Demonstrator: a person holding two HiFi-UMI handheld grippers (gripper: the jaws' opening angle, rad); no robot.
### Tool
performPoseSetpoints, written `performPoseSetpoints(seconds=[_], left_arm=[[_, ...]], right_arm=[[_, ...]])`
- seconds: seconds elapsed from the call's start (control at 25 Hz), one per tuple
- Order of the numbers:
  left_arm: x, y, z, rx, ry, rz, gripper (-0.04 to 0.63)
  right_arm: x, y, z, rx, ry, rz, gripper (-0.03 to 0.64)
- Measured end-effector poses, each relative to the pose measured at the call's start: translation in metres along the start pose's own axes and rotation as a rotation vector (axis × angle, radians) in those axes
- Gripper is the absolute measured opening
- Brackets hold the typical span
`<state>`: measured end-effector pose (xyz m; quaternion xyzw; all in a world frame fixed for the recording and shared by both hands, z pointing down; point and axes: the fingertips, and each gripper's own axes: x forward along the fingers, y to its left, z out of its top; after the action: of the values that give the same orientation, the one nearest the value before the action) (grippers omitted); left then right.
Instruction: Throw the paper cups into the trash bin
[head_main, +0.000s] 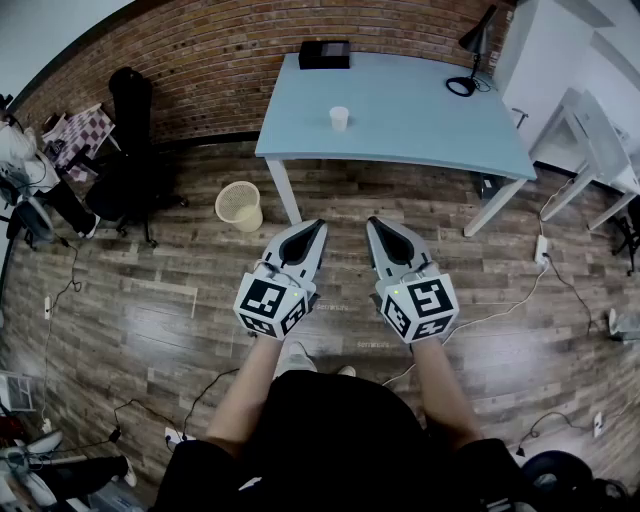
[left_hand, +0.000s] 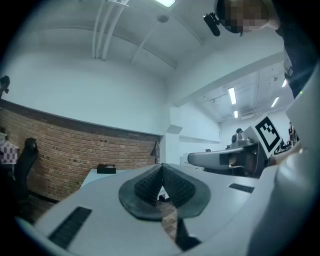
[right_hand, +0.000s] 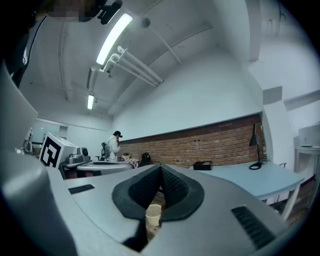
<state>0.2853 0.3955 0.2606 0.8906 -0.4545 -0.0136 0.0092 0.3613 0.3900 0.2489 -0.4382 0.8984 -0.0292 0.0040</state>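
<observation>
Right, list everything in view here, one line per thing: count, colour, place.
table: one, light blue, against the brick wall
paper cup: one, white, upright on the table near its front edge
box: one, black, at the table's back edge
desk lamp: one, black, at the table's back right corner
bin: one, cream, left of the table's front left leg
office chair: one, black, left of the bin
desk: one, white, right of the table
left gripper: one, grey, jaws together, empty
right gripper: one, grey, jaws together, empty
</observation>
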Motion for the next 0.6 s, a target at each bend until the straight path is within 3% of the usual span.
performPoseSetpoints(seconds=[0.6], left_arm=[[0.008, -0.011, 0.002, 0.015, 0.017, -0.014, 0.009]], right_arm=[[-0.013, -0.013, -0.002, 0.028, -0.006, -0.019, 0.005]])
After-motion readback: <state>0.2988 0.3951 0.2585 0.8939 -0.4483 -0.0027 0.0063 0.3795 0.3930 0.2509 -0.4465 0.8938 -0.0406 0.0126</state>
